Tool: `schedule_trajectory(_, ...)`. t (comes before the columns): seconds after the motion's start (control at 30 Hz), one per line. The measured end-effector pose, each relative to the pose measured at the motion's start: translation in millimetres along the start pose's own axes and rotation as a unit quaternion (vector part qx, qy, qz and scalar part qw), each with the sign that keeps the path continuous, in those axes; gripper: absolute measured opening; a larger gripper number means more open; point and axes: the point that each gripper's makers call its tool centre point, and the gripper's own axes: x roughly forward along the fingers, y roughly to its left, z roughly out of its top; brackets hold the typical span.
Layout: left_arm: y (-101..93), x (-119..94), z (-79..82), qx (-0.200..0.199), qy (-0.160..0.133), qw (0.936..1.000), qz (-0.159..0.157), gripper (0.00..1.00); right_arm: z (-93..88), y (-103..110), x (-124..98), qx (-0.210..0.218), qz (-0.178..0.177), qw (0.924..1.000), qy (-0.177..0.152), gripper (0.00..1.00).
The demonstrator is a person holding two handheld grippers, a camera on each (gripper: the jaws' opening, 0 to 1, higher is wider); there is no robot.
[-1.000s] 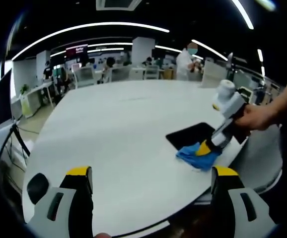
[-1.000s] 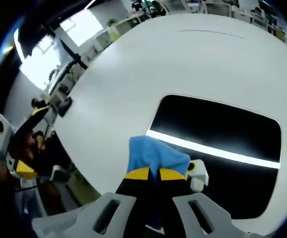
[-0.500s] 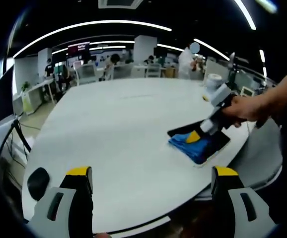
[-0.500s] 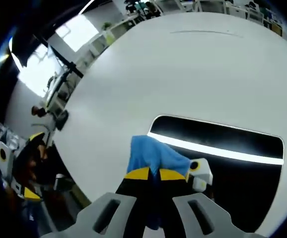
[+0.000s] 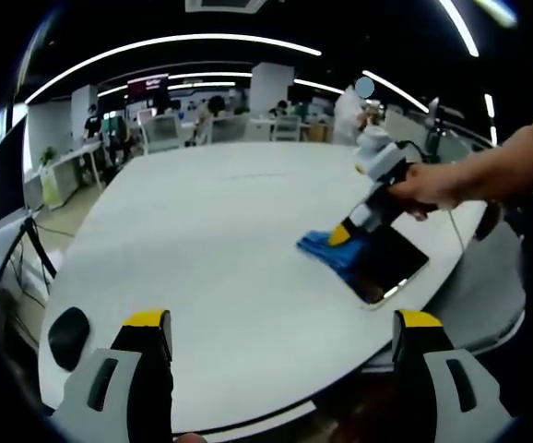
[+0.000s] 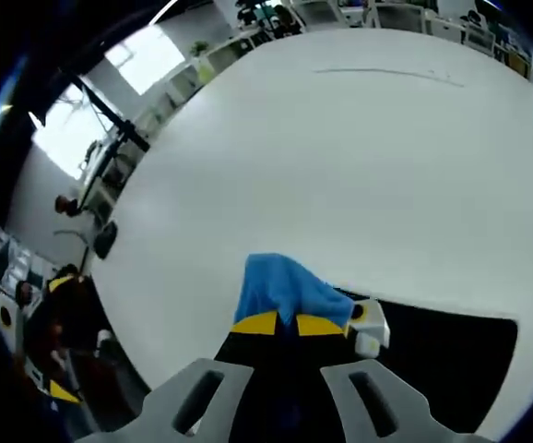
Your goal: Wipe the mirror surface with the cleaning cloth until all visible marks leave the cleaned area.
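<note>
A dark rectangular mirror [image 5: 384, 265] lies flat near the right edge of the white table [image 5: 211, 240]. A blue cleaning cloth [image 5: 324, 248] rests on the mirror's far left end, and my right gripper [image 5: 340, 237] is shut on it, held by a person's hand. In the right gripper view the cloth [image 6: 280, 290] bunches up from between the yellow tips of that gripper [image 6: 286, 324], covering the mirror's [image 6: 442, 360] near edge. My left gripper [image 5: 276, 323] stands open low over the table's front edge, well apart from the mirror.
A black round object [image 5: 67, 334] sits at the table's front left edge. A faint seam line [image 6: 386, 74] crosses the far tabletop. Office desks, chairs and people [image 5: 193, 129] fill the background.
My right gripper has dragged the cloth across the mirror toward its far left end, away from the table's edge. More bare mirror now shows behind the cloth. The left gripper has held still.
</note>
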Motion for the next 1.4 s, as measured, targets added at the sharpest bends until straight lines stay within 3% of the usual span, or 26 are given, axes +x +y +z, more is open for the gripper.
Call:
schedule_trajectory(0.77, 1.3, 3, 3.3, 0.004, 0.0, 1.0, 0.002, 1.0, 2.9, -4, -1, -0.023, 0.005, 0.9997, -0.007, 0.0)
schedule_trajectory(1.4, -7.9, 7, 8.6, 0.012, -0.004, 0.9999, -0.007, 1.0, -2.1, -44, -20, 0.008, -0.015, 0.9998, -0.011, 0.0)
